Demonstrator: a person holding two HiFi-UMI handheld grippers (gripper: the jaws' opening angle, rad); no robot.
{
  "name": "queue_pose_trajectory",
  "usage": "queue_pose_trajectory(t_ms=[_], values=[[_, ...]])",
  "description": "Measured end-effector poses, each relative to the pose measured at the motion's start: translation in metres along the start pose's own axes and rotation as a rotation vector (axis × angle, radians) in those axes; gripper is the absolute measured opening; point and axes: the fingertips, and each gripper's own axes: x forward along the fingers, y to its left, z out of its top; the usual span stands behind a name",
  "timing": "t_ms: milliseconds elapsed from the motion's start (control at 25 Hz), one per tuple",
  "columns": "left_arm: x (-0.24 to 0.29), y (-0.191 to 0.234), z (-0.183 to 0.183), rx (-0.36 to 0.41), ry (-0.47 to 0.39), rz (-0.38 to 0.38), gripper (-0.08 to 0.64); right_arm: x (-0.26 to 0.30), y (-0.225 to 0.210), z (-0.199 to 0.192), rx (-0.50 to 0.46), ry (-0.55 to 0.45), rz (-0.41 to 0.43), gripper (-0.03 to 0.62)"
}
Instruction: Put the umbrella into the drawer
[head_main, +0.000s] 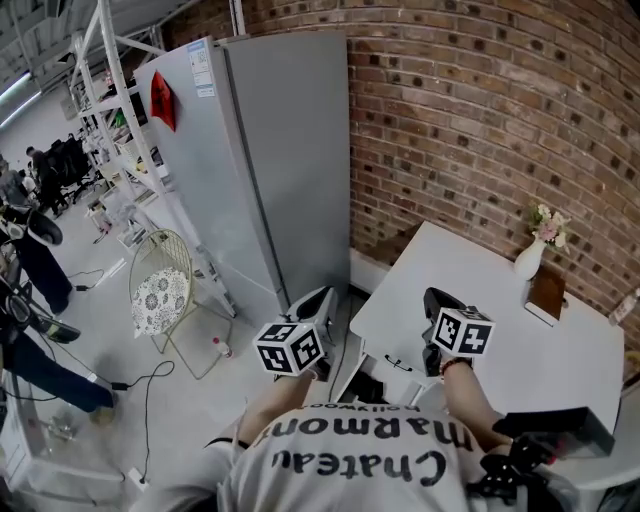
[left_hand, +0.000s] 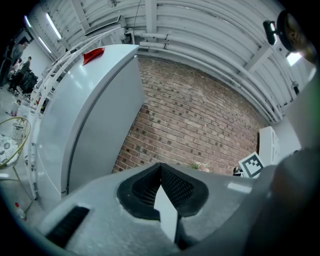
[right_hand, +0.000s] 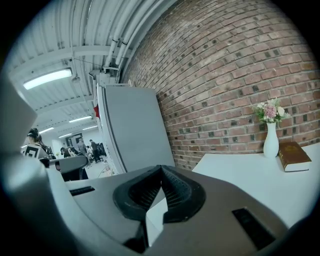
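Searching the views for the umbrella gives no sure find. A dark thing (head_main: 556, 432) lies long and low at the lower right of the head view, by the table's near edge. It may be the folded umbrella, but too little shows to tell. The drawer (head_main: 393, 366) sits under the table (head_main: 520, 330) at bottom centre, with a small handle on its white front. Whether it stands shut or ajar I cannot make out; a dark gap shows just below it.

The left gripper (head_main: 322, 296) and right gripper (head_main: 434, 295) both hang level in front of the person, jaws pressed together with nothing between them. The right is over the table's near corner and the left is over the floor beside the fridge (head_main: 270, 150).

As I judge it, nothing is being carried. The scene fits two stages: the umbrella lying out and waiting to be gripped, or already inside the drawer. If the dark thing is the umbrella, the former holds — and any grip would need those jaws parted.

The table corner and drawer front lie close under the right gripper. The fridge side rises just above and left of the left one, and the brick wall (head_main: 480, 120) closes the back. The vase (head_main: 530, 258) and book (head_main: 546, 295) stand well apart at the table's far side. Open room is the bare tabletop and the floor toward the chair (head_main: 160, 290) at left.
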Motion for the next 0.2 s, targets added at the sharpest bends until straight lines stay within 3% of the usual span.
queue_pose_trajectory(t_ms=[200], values=[[-0.0047,0.0024,-0.0047,-0.004,0.009,0.009,0.015,-0.0010,-0.0007,-0.0119,0.004,0.022,-0.011,0.014]])
